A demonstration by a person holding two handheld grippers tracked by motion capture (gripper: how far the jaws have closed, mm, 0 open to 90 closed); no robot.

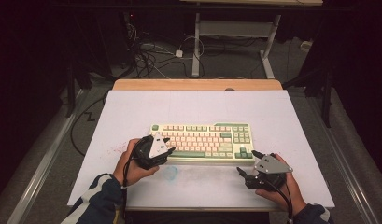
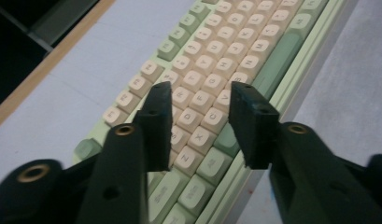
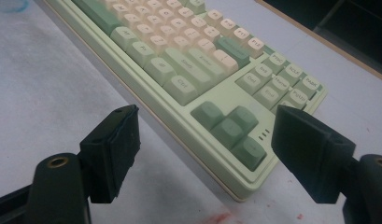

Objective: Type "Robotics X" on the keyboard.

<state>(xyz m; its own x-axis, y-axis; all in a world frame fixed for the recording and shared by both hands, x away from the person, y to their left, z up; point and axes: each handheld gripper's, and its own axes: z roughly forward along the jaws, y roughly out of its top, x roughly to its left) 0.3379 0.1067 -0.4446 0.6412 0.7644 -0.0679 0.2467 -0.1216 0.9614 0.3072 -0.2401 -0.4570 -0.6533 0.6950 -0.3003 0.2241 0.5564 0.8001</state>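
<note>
On the white table (image 1: 132, 107), the green-and-cream keyboard (image 1: 202, 140) lies centred, long side toward you. Your left hand-held gripper (image 1: 166, 148) hovers over its left-end keys, jaws spread apart with nothing between them. Your right hand-held gripper (image 1: 248, 162) sits just beside the keyboard's near right corner by the arrow keys (image 3: 230, 128), jaws wide apart, empty.
</note>
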